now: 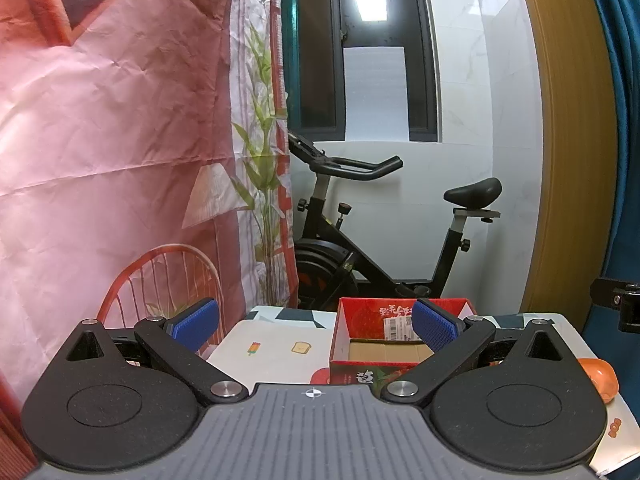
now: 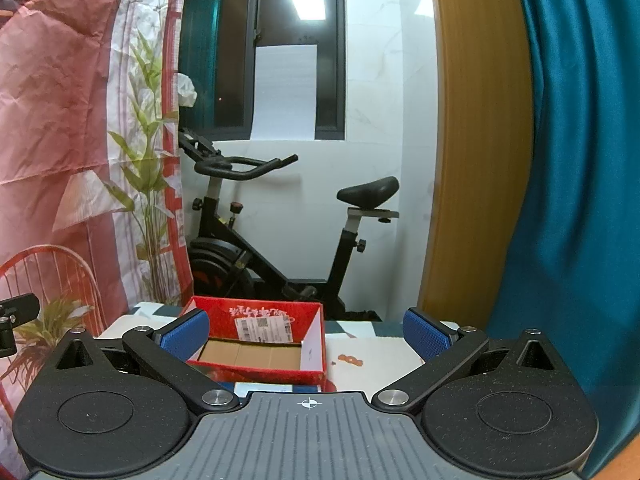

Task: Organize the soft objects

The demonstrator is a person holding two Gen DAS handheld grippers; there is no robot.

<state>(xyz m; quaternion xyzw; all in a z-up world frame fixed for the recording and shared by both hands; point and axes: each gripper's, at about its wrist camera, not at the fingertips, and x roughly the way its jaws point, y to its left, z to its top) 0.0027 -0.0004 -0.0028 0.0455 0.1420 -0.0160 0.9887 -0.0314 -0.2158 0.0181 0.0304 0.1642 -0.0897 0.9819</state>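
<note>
A red cardboard box (image 1: pixel 384 344) with an open top and a bare brown floor stands on the patterned table; it also shows in the right wrist view (image 2: pixel 260 340). My left gripper (image 1: pixel 316 324) is open and empty, held above the table's near side, with its right pad in front of the box. My right gripper (image 2: pixel 306 334) is open and empty, with its left pad in front of the box's left wall. An orange soft object (image 1: pixel 600 378) lies at the table's right edge. No soft object is between the fingers.
The table (image 1: pixel 276 344) has a white cloth with small printed pictures. A black exercise bike (image 1: pixel 360 248) stands behind it against a white wall. A pink printed backdrop (image 1: pixel 100 140) hangs at the left, a teal curtain (image 2: pixel 580 160) at the right.
</note>
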